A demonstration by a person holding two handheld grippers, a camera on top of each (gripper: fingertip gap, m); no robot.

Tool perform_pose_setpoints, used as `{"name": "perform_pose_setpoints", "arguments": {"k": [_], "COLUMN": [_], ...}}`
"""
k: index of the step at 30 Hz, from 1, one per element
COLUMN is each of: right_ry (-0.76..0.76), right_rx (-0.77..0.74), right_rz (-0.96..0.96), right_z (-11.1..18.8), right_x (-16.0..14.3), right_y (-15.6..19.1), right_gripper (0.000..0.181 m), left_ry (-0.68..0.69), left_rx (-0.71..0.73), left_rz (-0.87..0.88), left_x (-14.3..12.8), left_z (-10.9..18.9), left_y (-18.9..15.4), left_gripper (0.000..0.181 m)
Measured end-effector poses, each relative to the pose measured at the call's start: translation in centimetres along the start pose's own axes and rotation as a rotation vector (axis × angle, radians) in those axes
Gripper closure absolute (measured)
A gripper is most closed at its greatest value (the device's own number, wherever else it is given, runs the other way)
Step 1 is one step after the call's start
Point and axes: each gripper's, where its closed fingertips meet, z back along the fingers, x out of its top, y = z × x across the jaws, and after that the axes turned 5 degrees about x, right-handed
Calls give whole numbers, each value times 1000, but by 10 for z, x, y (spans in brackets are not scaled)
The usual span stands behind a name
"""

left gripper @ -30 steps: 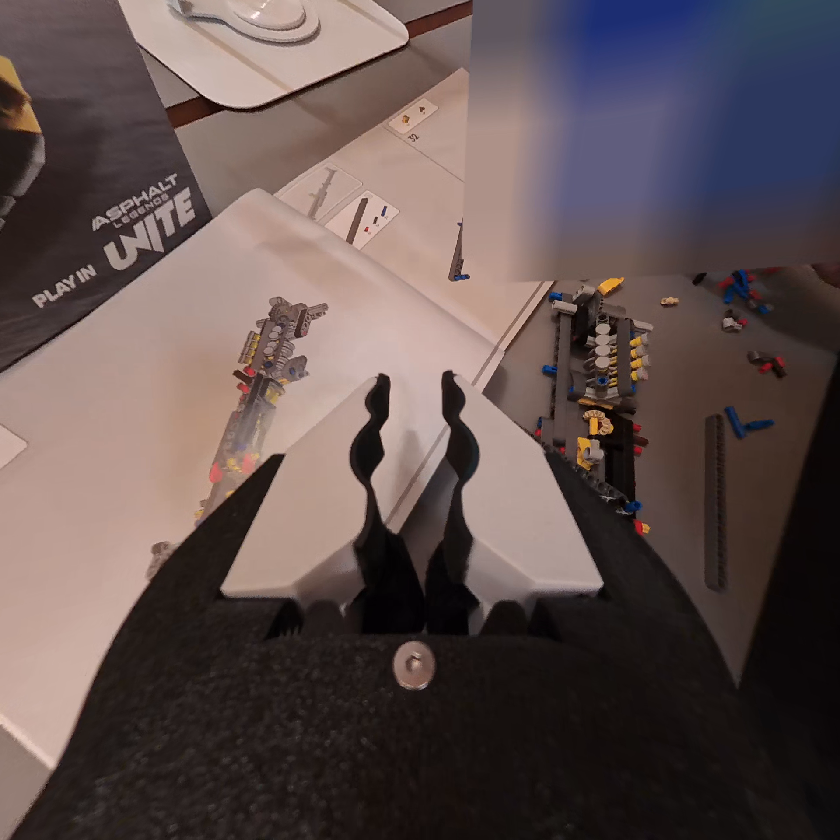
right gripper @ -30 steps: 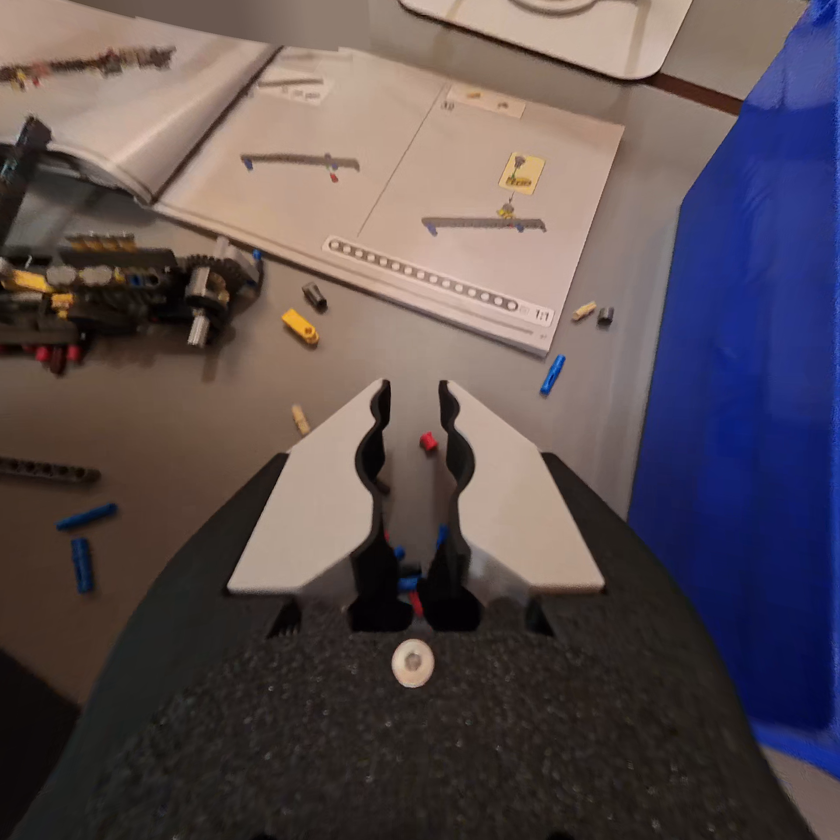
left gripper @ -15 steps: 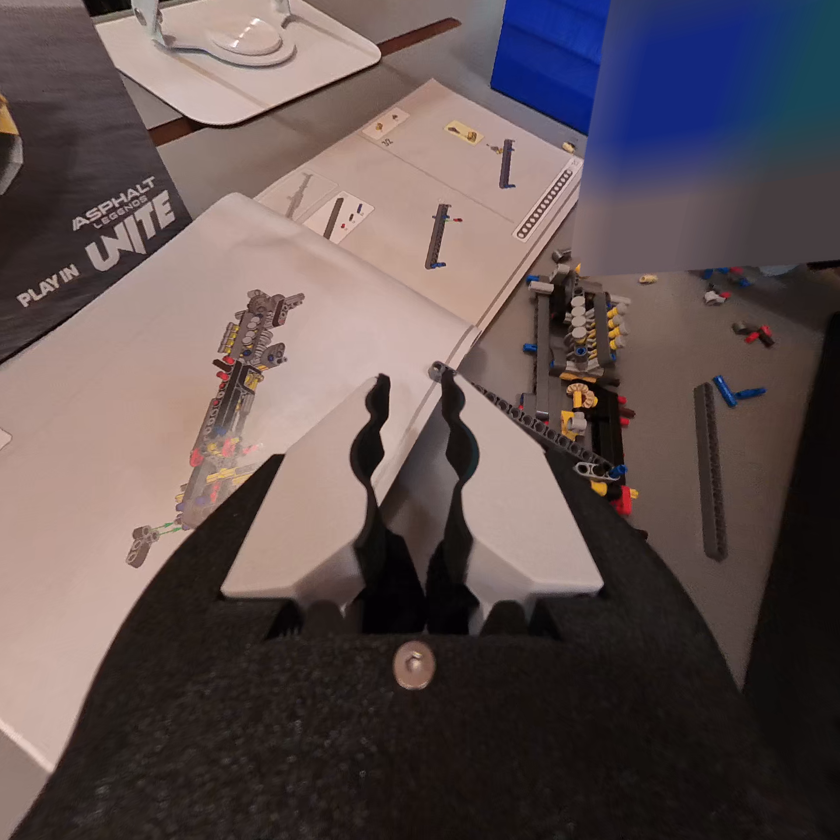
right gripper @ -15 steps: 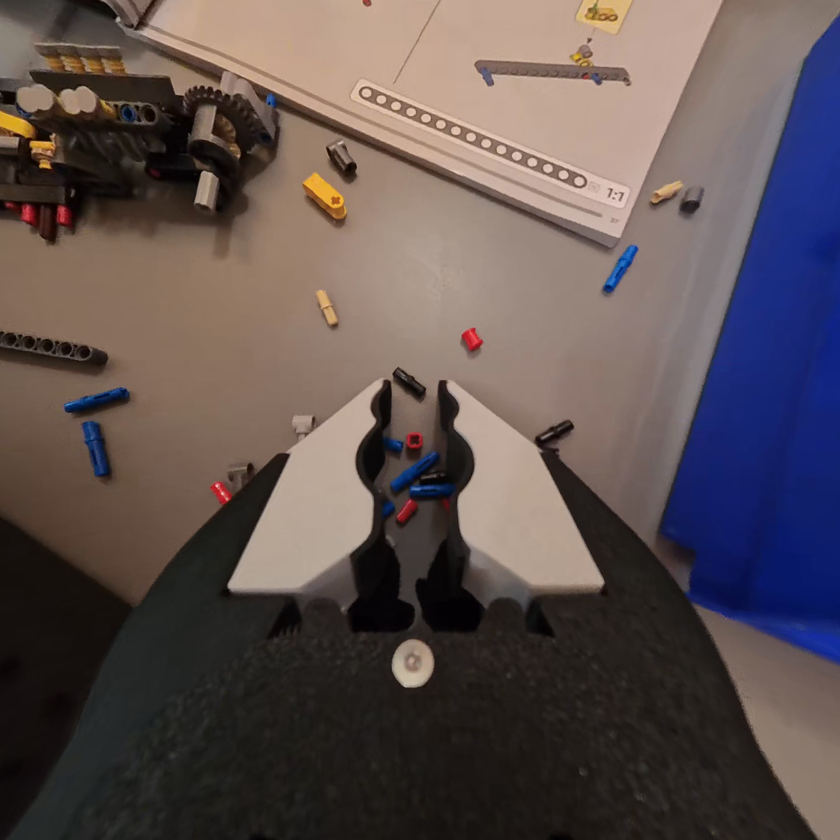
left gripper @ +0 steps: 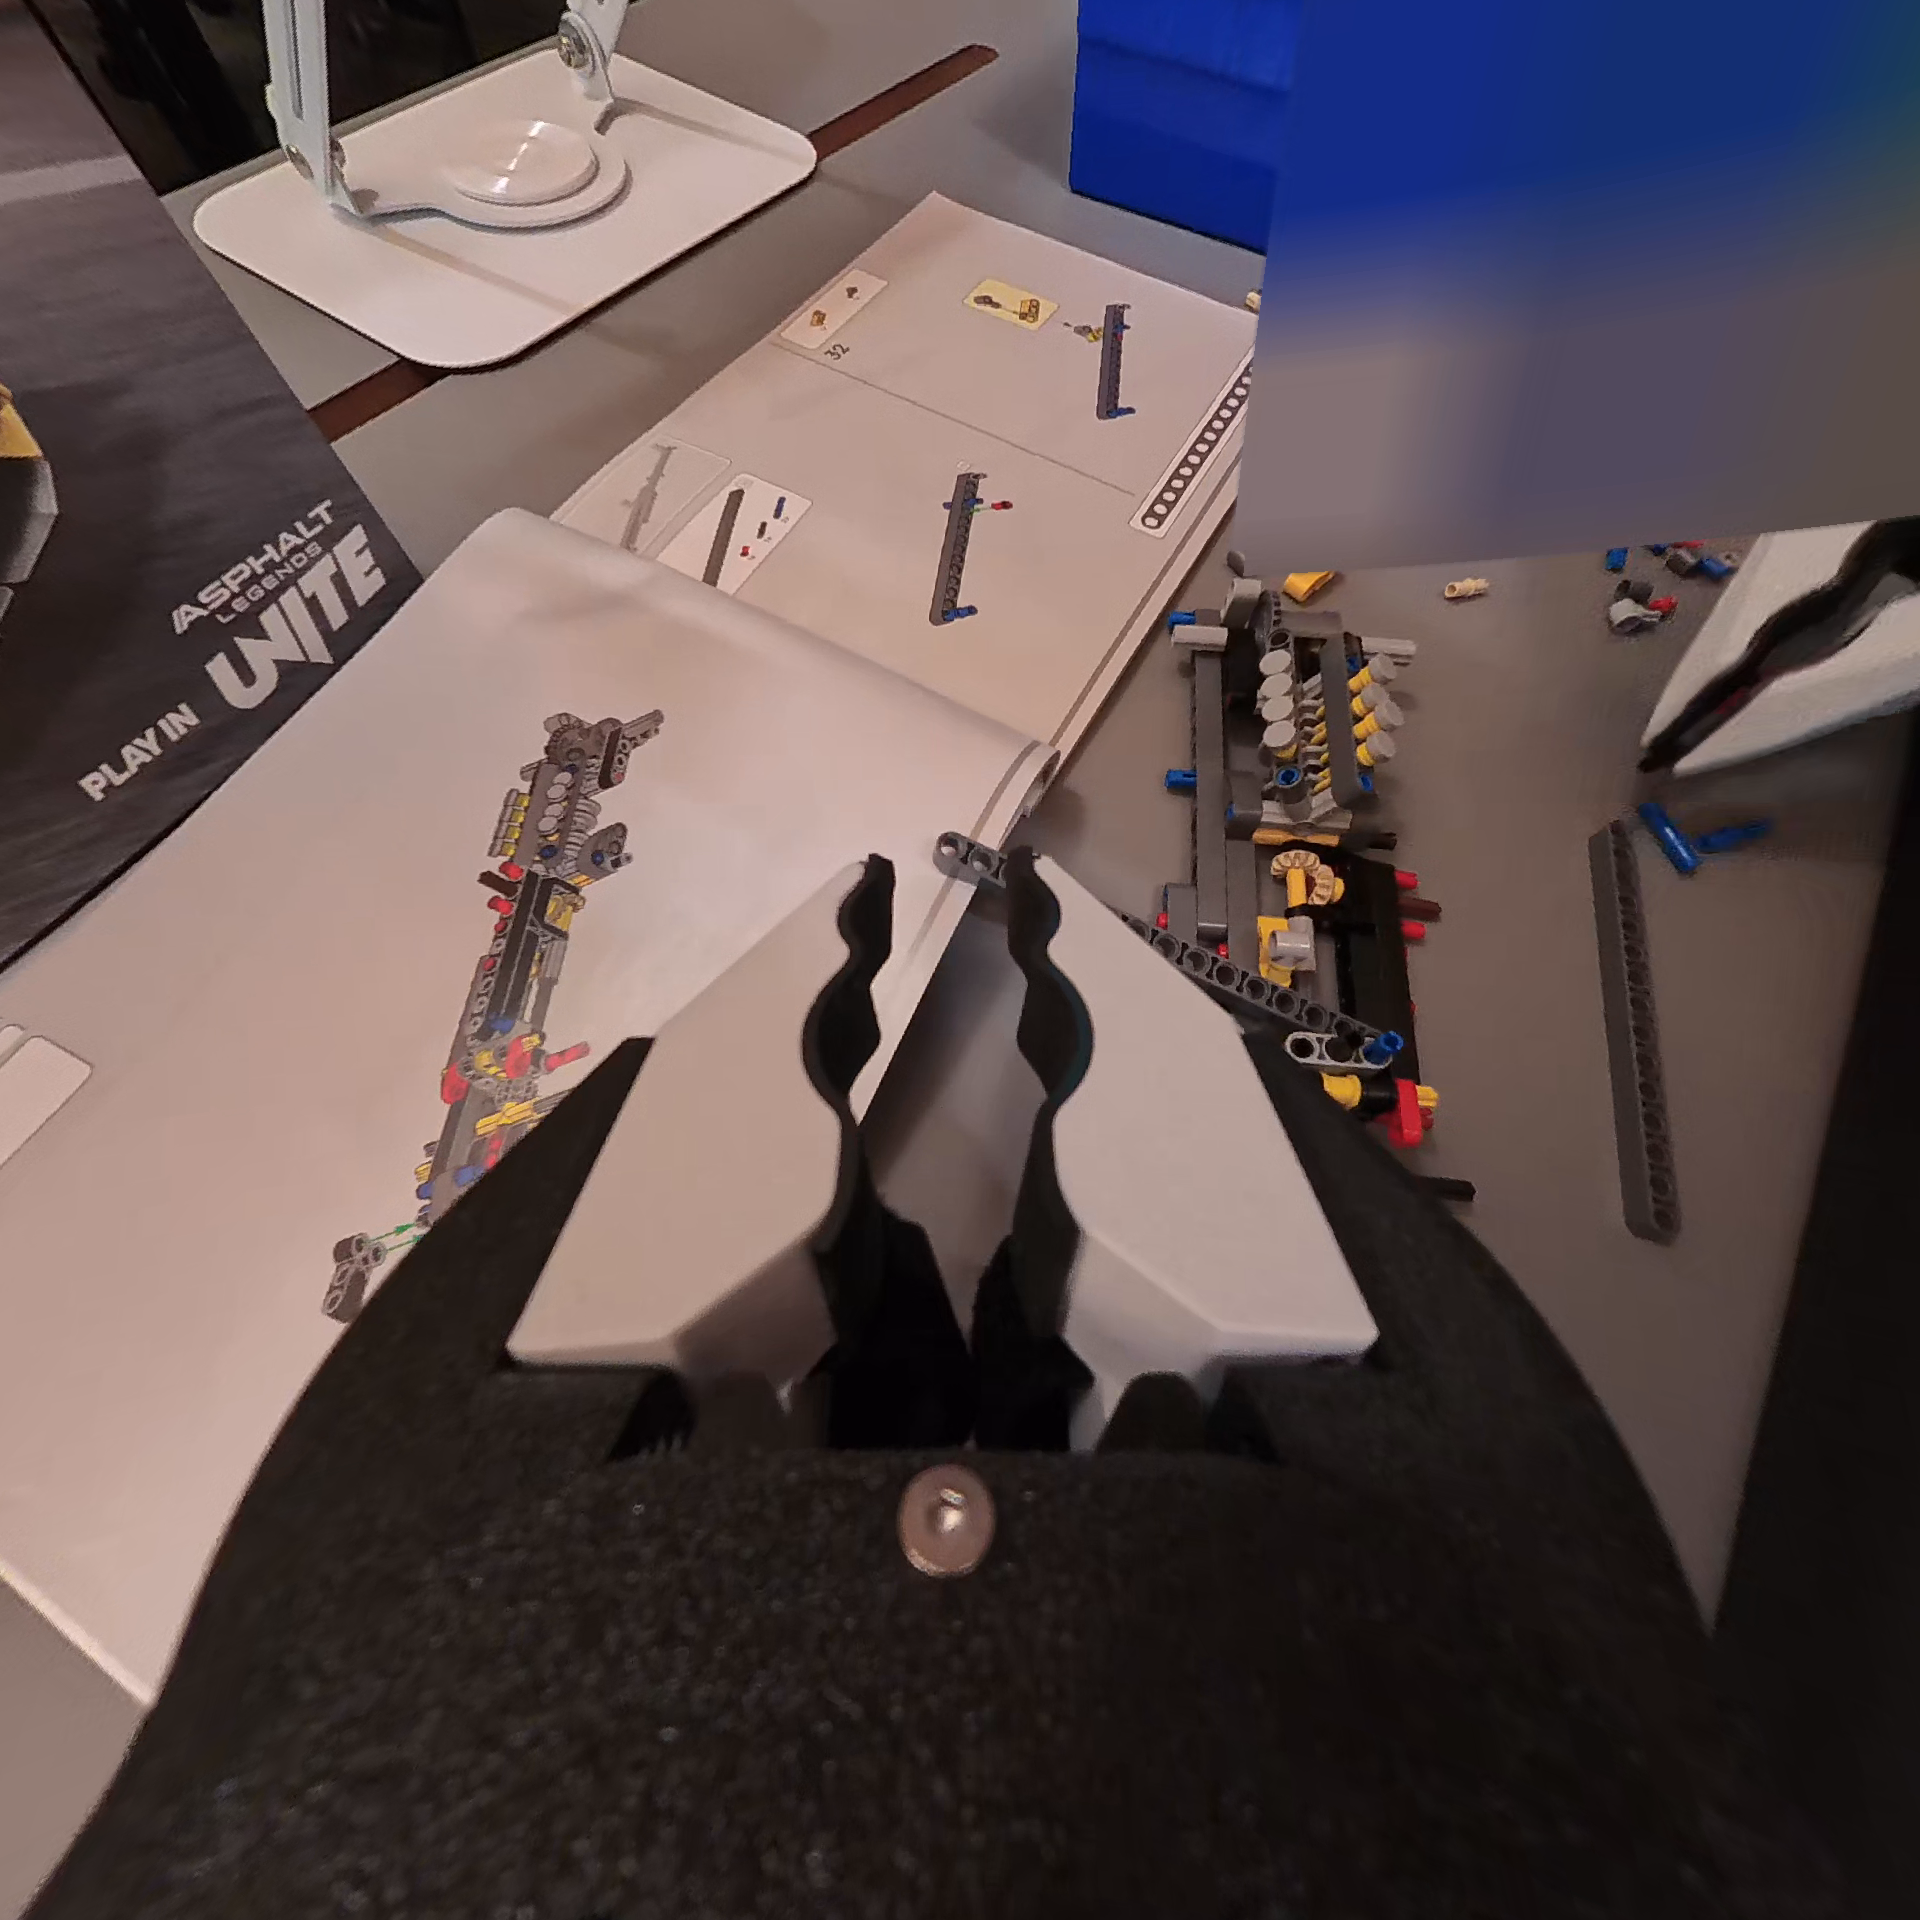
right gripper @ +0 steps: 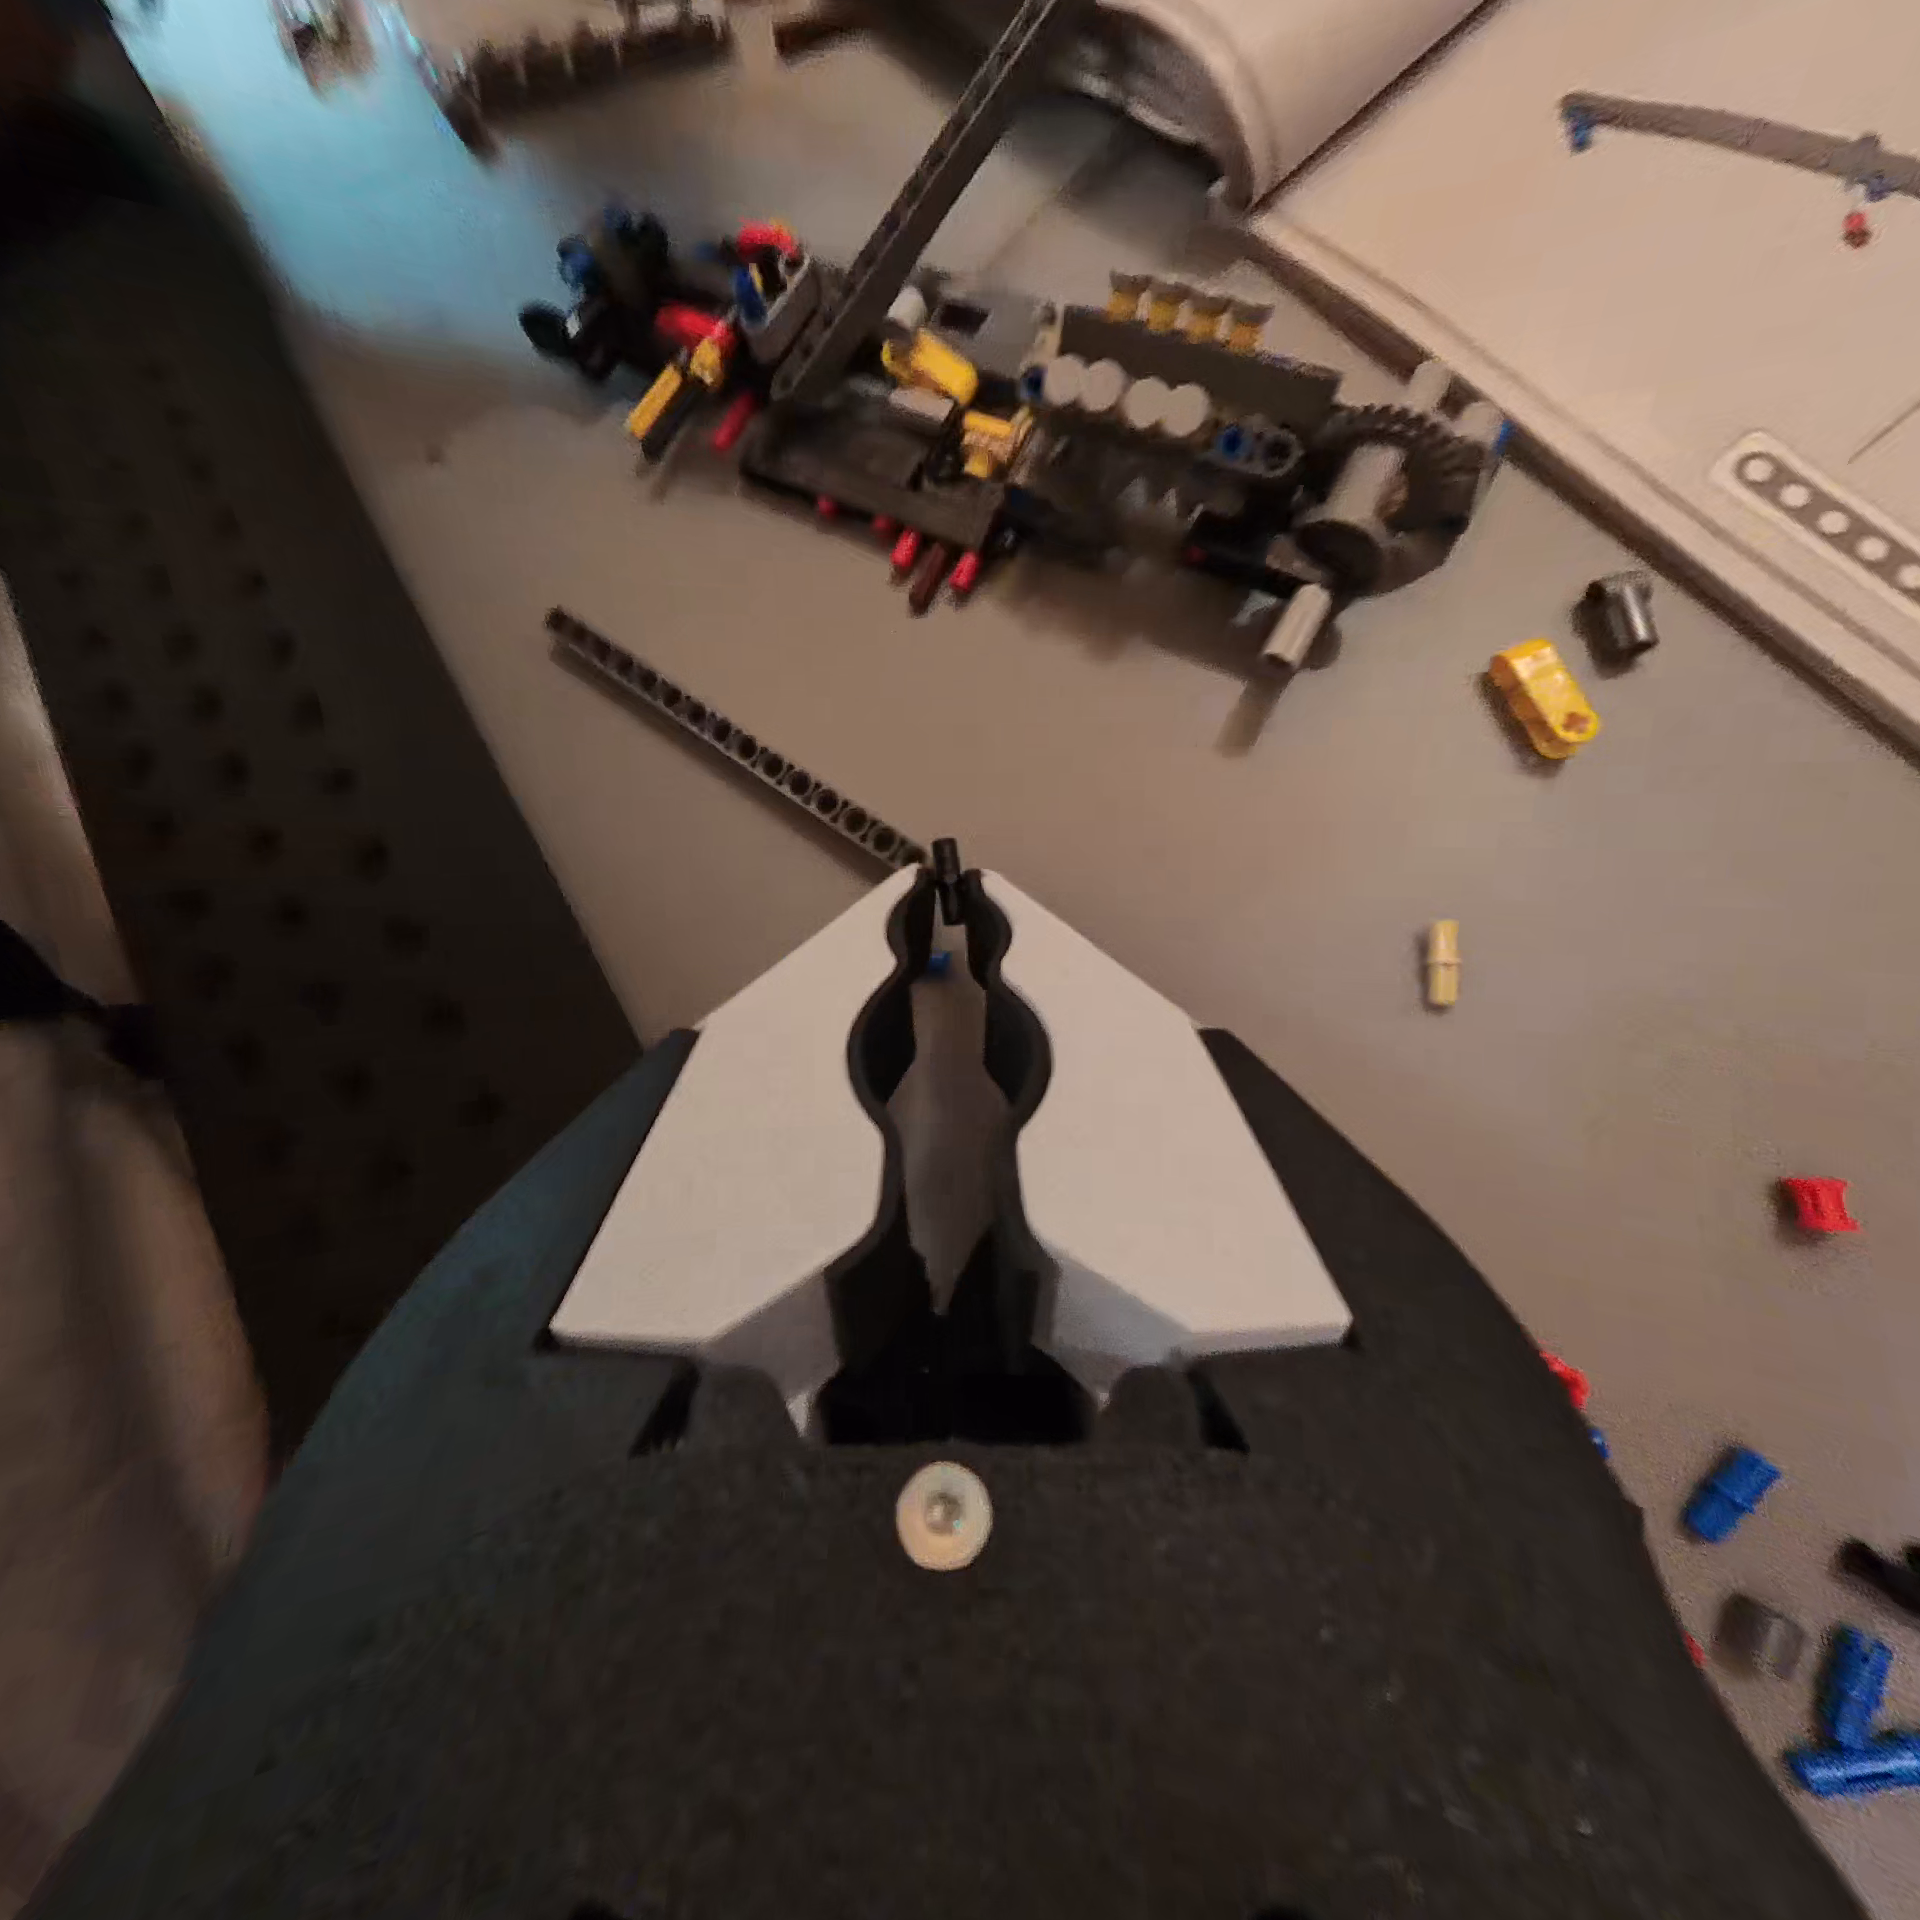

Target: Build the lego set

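Pin picked; beam comes next.
Left wrist view: the left gripper (left gripper: 948, 868), jaws released and empty, now hovers over the manual (left gripper: 644, 790) beside the half-built chassis (left gripper: 1304, 831). Right wrist view: the right gripper (right gripper: 948, 883), open half a second ago, now clenches a black pin (right gripper: 945, 878) just over the loose beam (right gripper: 727, 738) on the bench (right gripper: 1195, 831).

Black pin (right gripper: 945, 883); yellow connector (right gripper: 1543, 698); blue box (left gripper: 1169, 99).

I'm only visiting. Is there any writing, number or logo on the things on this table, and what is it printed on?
Dark printed sheet, far left: bold white lettering, legible, but I don't quote writing.
Open instruction booklet: one small step number beside a parts box, legible, not quoted.
Same booklet in the right wrist view: blurred, nothing readable.
Partly built model: no writing visible.
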Motion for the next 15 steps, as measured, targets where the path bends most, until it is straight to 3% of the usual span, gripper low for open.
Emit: {"name": "perform_pose_setpoints", "arguments": {"k": [7,15], "right_ry": [87,80], "right_rx": [-87,-51], "right_rz": [20,13], "right_z": [-5,-10], "right_x": [-13,-12], "right_y": [-14,-16], "right_gripper": [176,175], "left_ry": [11,20], "left_rx": [14,31], "left_rz": [-44,-36], "left_x": [-2,-4], "left_z": [1,-1], "left_y": [-4,1], "left_gripper": [161,162]}}
